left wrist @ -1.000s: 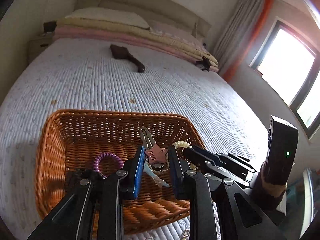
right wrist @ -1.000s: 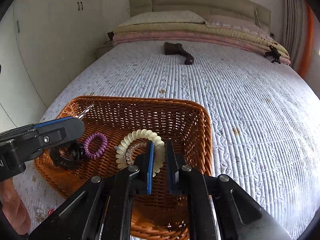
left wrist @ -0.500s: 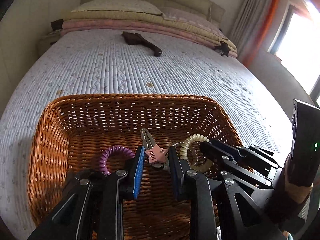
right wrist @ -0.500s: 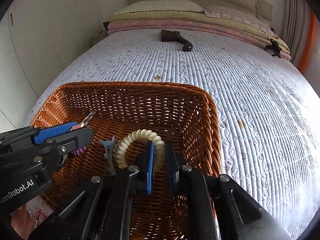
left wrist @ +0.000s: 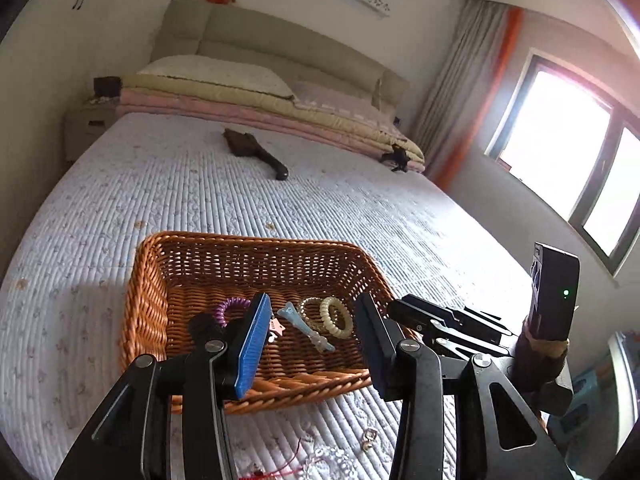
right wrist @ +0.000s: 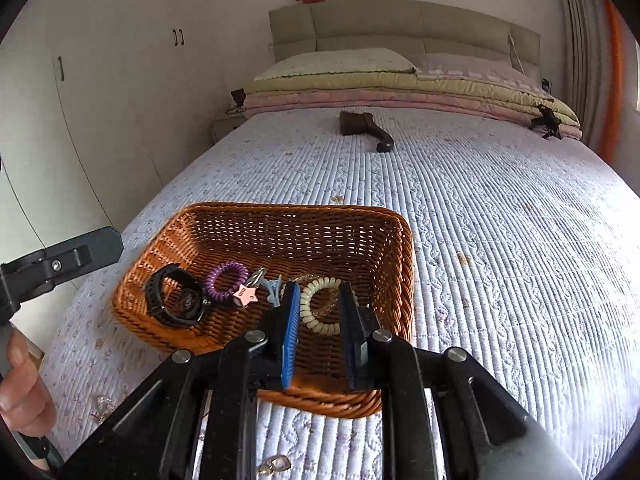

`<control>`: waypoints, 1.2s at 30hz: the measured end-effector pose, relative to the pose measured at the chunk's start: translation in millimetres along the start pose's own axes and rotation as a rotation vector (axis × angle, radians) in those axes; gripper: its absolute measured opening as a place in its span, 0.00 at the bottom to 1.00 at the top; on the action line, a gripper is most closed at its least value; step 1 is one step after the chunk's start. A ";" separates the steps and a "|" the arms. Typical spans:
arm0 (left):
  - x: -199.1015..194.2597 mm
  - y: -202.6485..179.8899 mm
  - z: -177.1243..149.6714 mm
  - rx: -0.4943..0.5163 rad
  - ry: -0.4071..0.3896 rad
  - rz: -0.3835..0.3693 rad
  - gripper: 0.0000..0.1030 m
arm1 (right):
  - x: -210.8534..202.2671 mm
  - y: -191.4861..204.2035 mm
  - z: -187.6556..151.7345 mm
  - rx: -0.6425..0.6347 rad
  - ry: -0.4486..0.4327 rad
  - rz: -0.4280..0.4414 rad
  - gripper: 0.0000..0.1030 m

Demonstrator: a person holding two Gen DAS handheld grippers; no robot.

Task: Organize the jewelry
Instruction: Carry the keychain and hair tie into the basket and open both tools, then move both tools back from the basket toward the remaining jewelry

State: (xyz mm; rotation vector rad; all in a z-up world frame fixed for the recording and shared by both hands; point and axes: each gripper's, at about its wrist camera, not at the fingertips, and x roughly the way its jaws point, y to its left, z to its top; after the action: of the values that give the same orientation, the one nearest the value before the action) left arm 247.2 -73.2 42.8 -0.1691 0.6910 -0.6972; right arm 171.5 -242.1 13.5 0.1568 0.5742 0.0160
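Note:
A brown wicker basket point(left wrist: 148, 304) point(right wrist: 400, 240) sits on the bed. In it lie a black watch point(right wrist: 176, 300), a purple coil hair tie point(right wrist: 227, 278) point(left wrist: 232, 306), a pink star hair clip point(right wrist: 247, 294) point(left wrist: 274, 327), a light blue clip point(left wrist: 306, 328) point(right wrist: 274, 290) and a cream coil hair tie point(right wrist: 320, 308) point(left wrist: 336, 317). My left gripper point(left wrist: 312, 348) is open and empty above the basket's near side. My right gripper point(right wrist: 318, 334) is open and empty above the cream coil tie. Small jewelry pieces point(left wrist: 340, 464) point(right wrist: 276, 464) lie on the quilt in front of the basket.
The white quilted bed point(right wrist: 480, 220) stretches away to stacked pillows and folded blankets point(right wrist: 400, 88). A dark brown brush point(left wrist: 256, 152) point(right wrist: 364, 128) lies mid-bed. A small black item point(right wrist: 548, 122) lies at the far right. A wardrobe is left, a window point(left wrist: 560, 152) right.
Both grippers have opened and pulled back up from the basket. The left one let go of the pink star clip and the right one let go of the cream coil tie; both lie in the basket.

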 end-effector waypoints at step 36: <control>-94.6 74.3 -159.1 -0.136 0.007 0.294 0.56 | -71.6 66.0 -160.5 -0.033 0.029 0.034 0.37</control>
State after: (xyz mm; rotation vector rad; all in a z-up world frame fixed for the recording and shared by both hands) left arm 132.9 56.7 -56.4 -0.1849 0.7516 -0.3696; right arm 26.2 -158.2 -70.7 0.1344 0.5994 0.0602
